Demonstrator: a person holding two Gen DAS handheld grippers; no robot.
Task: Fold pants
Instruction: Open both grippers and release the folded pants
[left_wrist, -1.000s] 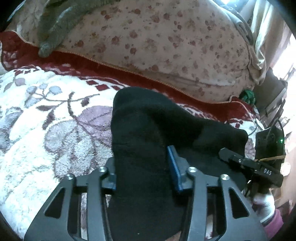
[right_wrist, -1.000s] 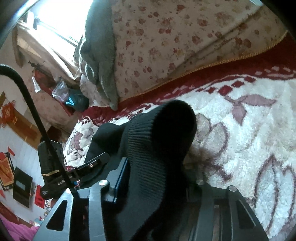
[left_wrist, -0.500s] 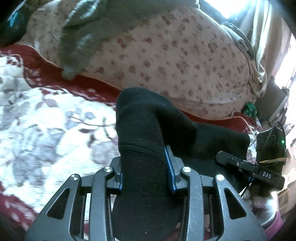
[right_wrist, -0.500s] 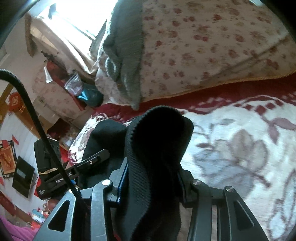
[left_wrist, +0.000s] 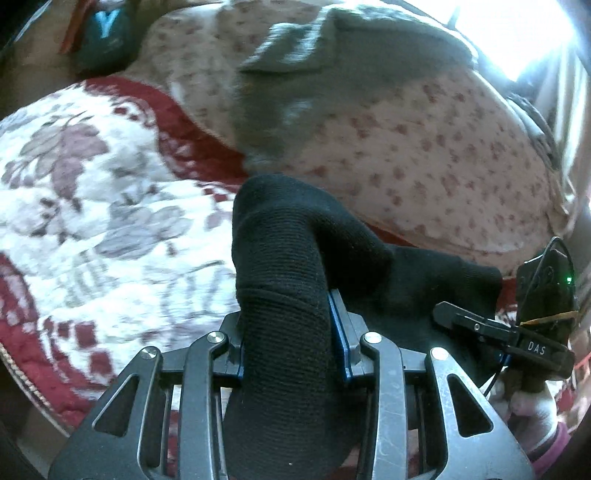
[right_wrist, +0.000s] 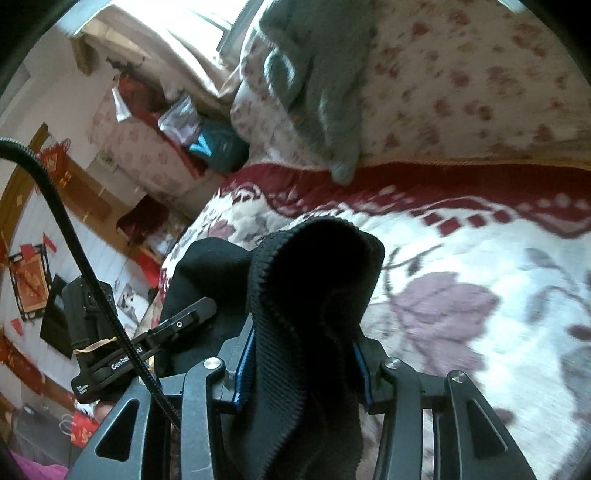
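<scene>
The black knit pants are held up off the bed by both grippers. My left gripper is shut on a thick bunch of the black fabric, which fills the space between its blue pads. My right gripper is shut on the ribbed edge of the pants, which bulges up over its fingers. The right gripper also shows at the right in the left wrist view, and the left gripper at the left in the right wrist view. The fabric stretches between them.
A white, floral blanket with a dark red border covers the bed below. A big flowered pillow lies behind, with a grey knit garment on it. A teal bag and room clutter are at the left in the right wrist view.
Both grippers have lifted and tilted up with the pants. The left gripper's pads have closed tighter on the fabric. More of the pillow, grey garment and room shows now.
</scene>
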